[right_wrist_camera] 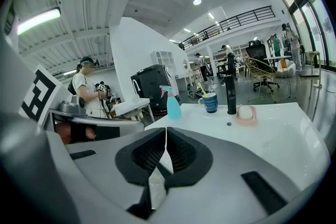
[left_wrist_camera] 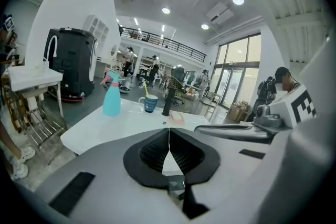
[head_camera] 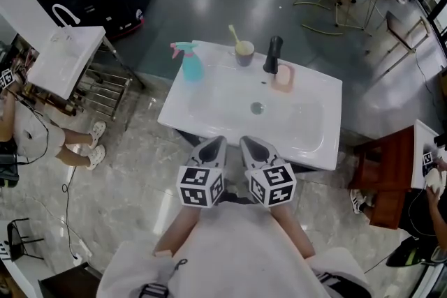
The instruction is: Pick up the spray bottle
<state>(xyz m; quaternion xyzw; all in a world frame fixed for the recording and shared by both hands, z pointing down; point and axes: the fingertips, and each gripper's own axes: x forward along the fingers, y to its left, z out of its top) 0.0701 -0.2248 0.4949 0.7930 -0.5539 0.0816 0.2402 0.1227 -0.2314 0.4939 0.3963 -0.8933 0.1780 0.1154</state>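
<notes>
Bottle (head_camera: 190, 63) sits untouched on the counter's (head_camera: 209, 115) far corner; our left gripper (head_camera: 214, 144) and right gripper (head_camera: 251, 145), fingers closed, empty, hover short.

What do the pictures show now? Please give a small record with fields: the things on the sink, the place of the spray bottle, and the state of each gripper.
surface: white sink
spray bottle: upright at the sink's far left corner, untouched
other things: cup with a yellow handle standing in it, black faucet, pink soap dish
left gripper: jaws together, nothing held
right gripper: jaws together, nothing held
place of grippers: side by side at the sink's near edge, apart from the bottle
</notes>
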